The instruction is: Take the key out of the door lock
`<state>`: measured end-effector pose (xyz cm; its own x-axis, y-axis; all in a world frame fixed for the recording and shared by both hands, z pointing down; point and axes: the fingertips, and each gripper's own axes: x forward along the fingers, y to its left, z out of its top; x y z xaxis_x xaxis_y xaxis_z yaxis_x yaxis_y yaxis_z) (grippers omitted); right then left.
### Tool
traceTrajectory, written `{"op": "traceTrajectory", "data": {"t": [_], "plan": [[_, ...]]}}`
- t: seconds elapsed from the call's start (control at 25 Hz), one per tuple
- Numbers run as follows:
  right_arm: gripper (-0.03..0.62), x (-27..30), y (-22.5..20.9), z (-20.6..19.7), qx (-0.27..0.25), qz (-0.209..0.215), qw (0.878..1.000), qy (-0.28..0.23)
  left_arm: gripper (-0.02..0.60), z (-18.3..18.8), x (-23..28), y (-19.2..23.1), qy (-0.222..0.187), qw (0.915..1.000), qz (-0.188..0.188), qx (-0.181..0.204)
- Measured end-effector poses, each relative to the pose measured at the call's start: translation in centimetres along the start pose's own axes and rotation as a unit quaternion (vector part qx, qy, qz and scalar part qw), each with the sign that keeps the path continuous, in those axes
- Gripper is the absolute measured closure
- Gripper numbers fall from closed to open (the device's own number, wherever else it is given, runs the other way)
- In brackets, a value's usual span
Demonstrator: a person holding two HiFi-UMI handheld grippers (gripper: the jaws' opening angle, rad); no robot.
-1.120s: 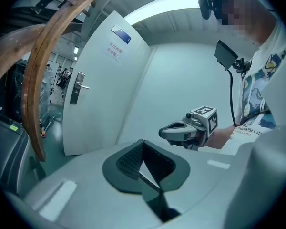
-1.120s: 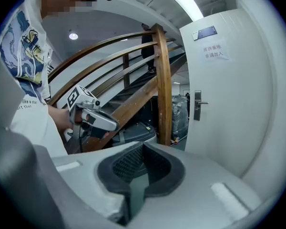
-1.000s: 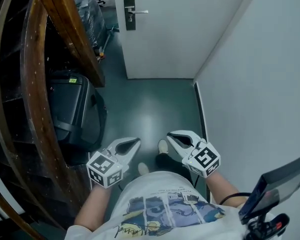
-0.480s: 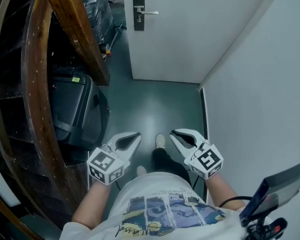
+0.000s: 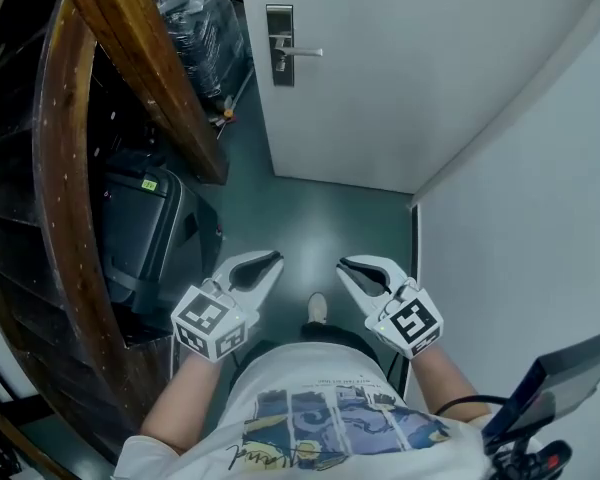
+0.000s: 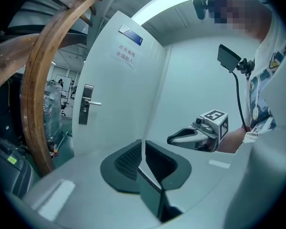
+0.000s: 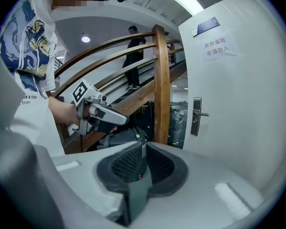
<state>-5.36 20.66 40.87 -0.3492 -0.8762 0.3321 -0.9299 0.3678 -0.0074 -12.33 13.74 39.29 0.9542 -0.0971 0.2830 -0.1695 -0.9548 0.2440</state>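
Note:
The white door (image 5: pixel 400 68) stands ahead at the end of a narrow passage. Its metal lock plate (image 5: pixel 279 46) and lever handle (image 5: pixel 305 53) also show in the left gripper view (image 6: pixel 87 104) and the right gripper view (image 7: pixel 196 116). A key is too small to make out. My left gripper (image 5: pixel 272 259) and right gripper (image 5: pixel 344 265) are held side by side at waist height, far short of the door. Both jaws have just been opening. The left gripper (image 6: pixel 143 144) shows a narrow gap, the right gripper (image 7: pixel 144 147) only a slit. Nothing is between either pair.
A wooden stair beam (image 5: pixel 130 58) and a black case (image 5: pixel 150 228) crowd the left side. Wrapped goods (image 5: pixel 195 18) sit beyond them by the door. A white wall (image 5: pixel 520 218) closes the right. A person (image 7: pixel 133 56) stands on the stairs. A dark screen (image 5: pixel 560 388) hangs at lower right.
The door and its lock plate have slid lower and grown nearer in the head view as I walk forward. Both grippers went along with me, still side by side.

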Motion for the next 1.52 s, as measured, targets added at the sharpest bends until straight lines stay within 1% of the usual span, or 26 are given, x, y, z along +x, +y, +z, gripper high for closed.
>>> {"op": "traceTrajectory", "data": {"t": [0.12,0.32,0.44,0.56,0.68,0.84,1.0,1.12,1.2,1.36,1.52], "plan": [[0.574,0.3,-3.1,-0.1,-0.003,0.012,1.000,0.002,0.549,1.4,2.7,1.1,-0.003,0.9999,0.013,-0.001],[0.574,1.4,-7.3,-1.0,-0.006,0.018,1.000,0.010,0.549,2.9,5.8,3.6,-0.006,0.9995,0.029,-0.011],[0.574,3.0,-8.9,-0.5,0.007,0.019,1.000,0.010,0.549,3.5,6.9,5.7,-0.006,0.9992,0.035,-0.018],[0.574,4.9,-10.9,0.3,0.001,0.019,1.000,0.011,0.546,4.4,8.0,8.3,-0.013,0.9989,0.037,-0.026],[0.574,7.0,-12.9,1.1,-0.008,0.014,1.000,0.013,0.545,5.3,9.3,11.1,-0.017,0.9988,0.034,-0.033],[0.572,9.8,-15.6,2.3,-0.011,-0.001,1.000,0.018,0.537,6.5,11.1,14.7,-0.015,0.9991,0.021,-0.033],[0.556,13.1,-18.4,4.1,-0.016,-0.019,1.000,0.014,0.528,7.4,12.4,17.8,-0.004,0.9996,0.004,-0.028],[0.548,15.5,-20.4,5.2,-0.031,-0.031,0.999,0.018,0.528,7.8,12.9,20.1,0.001,0.9997,-0.003,-0.024],[0.543,17.2,-21.9,5.8,-0.048,-0.036,0.998,0.013,0.527,8.0,13.3,21.7,0.001,0.9997,0.000,-0.026],[0.533,19.4,-25.7,7.2,-0.071,-0.034,0.997,0.017,0.519,8.2,14.2,23.8,0.001,0.9990,0.011,-0.043],[0.505,22.0,-30.6,9.2,-0.096,-0.021,0.995,0.022,0.509,9.0,16.2,25.9,0.000,0.9977,0.029,-0.061]]}}
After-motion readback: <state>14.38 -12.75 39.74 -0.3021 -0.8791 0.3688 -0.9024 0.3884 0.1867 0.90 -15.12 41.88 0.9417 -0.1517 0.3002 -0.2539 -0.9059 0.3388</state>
